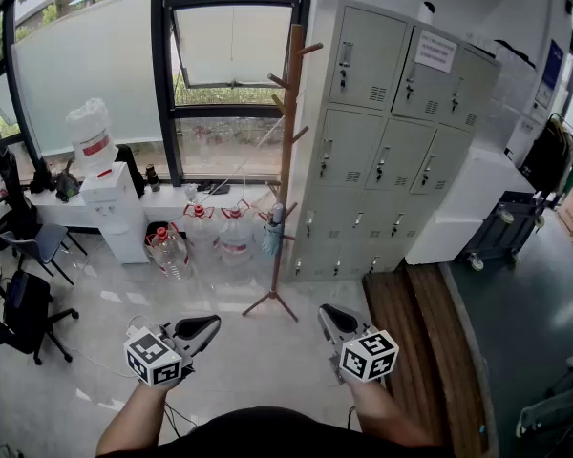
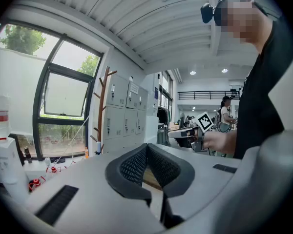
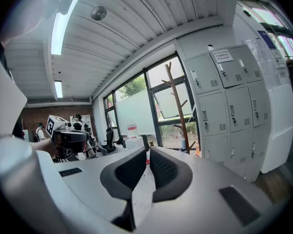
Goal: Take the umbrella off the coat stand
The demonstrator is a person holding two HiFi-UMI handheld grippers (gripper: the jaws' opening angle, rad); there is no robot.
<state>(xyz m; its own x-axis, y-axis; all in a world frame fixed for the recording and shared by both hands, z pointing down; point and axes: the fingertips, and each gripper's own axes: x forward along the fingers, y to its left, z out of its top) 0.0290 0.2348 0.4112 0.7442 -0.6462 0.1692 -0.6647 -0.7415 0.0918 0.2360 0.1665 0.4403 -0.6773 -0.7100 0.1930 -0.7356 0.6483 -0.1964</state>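
The wooden coat stand (image 1: 285,175) rises from the floor in front of the window, beside the lockers. A small folded bluish umbrella (image 1: 272,230) hangs low on it. Both grippers are held low, well short of the stand. My left gripper (image 1: 208,329) and my right gripper (image 1: 327,316) have their jaws together with nothing between them. The stand (image 2: 103,106) and umbrella (image 2: 98,149) appear far off in the left gripper view, left of my left gripper (image 2: 146,146). My right gripper (image 3: 146,150) looks past the stand (image 3: 177,106) and umbrella (image 3: 184,144).
Grey lockers (image 1: 392,132) stand right of the coat stand. A water dispenser (image 1: 110,194) and several water jugs (image 1: 196,237) sit left of it. Office chairs (image 1: 24,303) are at far left; a dark cart (image 1: 506,227) at right. A cable trails on the floor (image 1: 95,361).
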